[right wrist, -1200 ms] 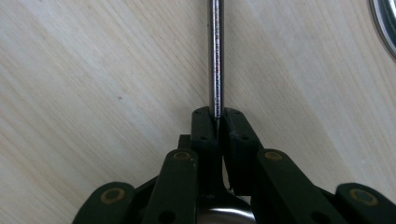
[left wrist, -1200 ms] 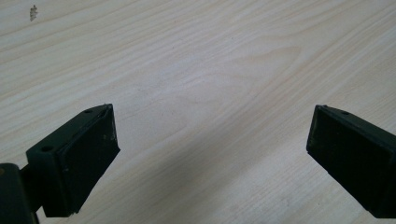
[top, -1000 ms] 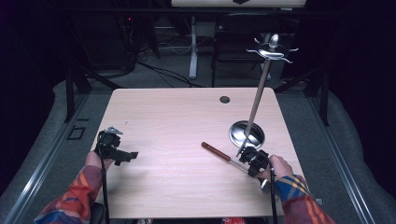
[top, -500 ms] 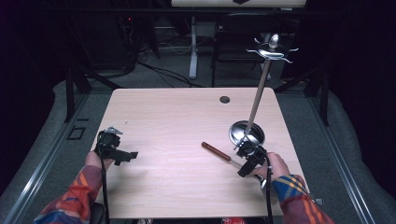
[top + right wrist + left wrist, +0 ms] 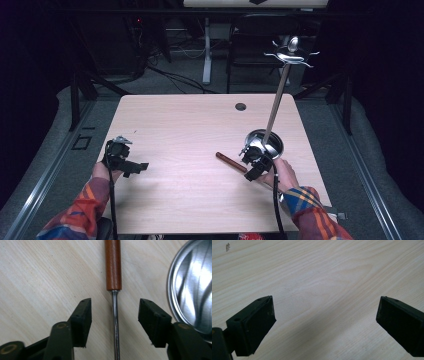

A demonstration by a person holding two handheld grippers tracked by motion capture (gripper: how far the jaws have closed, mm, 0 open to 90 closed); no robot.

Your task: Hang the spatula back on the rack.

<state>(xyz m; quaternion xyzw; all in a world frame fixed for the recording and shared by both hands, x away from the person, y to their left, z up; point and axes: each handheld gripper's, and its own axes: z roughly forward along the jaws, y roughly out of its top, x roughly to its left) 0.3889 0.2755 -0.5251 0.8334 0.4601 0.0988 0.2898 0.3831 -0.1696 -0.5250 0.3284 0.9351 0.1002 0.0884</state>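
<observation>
A utensil with a brown wooden handle (image 5: pixel 228 160) (image 5: pixel 113 265) and a thin metal shaft (image 5: pixel 114 322) lies flat on the wooden table (image 5: pixel 190 130). My right gripper (image 5: pixel 252 167) (image 5: pixel 114 307) is low over it. The shaft runs between its jaws, which have just been closing, and both pads stand clear of it. A hook stand with a round shiny base (image 5: pixel 265 141) (image 5: pixel 192 287) sits just right of that gripper. My left gripper (image 5: pixel 131 164) (image 5: pixel 324 312) rests open near the table's left edge, over bare wood.
The stand's slanted pole (image 5: pixel 276 102) rises to a ring of hooks (image 5: pixel 292 52) past the table's far edge. A small round hole (image 5: pixel 240 106) sits near the far edge. Dark floor, cables and table legs lie beyond.
My right gripper has slid left along the utensil toward its wooden handle, and its jaws now stand apart around the shaft. The left gripper has stayed in place.
</observation>
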